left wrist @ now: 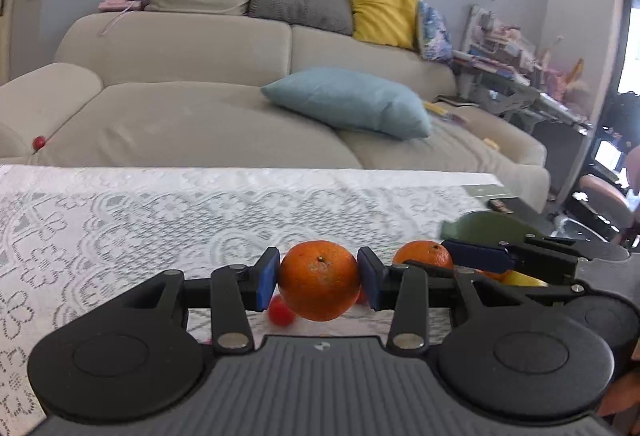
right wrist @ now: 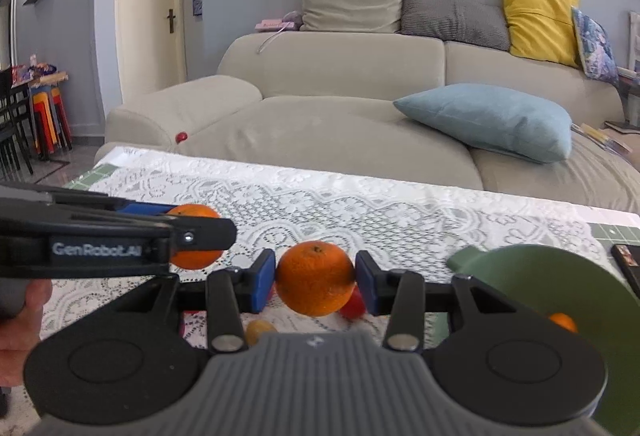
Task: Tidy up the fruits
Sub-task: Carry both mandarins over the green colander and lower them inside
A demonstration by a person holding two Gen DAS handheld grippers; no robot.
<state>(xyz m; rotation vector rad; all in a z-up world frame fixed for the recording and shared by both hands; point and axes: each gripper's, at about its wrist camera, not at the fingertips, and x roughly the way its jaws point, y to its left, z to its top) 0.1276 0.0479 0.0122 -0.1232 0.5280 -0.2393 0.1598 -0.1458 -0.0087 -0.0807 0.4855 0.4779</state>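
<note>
My left gripper (left wrist: 319,278) is shut on an orange (left wrist: 319,290), its blue pads pressing both sides, above the lace cloth. My right gripper (right wrist: 315,278) likewise grips a second orange (right wrist: 315,288) off the table. The two grippers hang side by side: the right one's blue finger (left wrist: 478,256) and its orange (left wrist: 425,255) show in the left wrist view, and the left one's black finger (right wrist: 208,230) and its orange (right wrist: 196,256) in the right wrist view. A green bowl (right wrist: 560,272) at the right holds a small orange fruit (right wrist: 563,322).
Small red fruits (left wrist: 280,312) (right wrist: 354,306) and a yellowish one (right wrist: 259,330) lie on the lace-covered table (right wrist: 360,204) under the grippers. A phone (right wrist: 628,260) lies at the table's right edge. A beige sofa (right wrist: 340,132) with cushions stands beyond the far edge.
</note>
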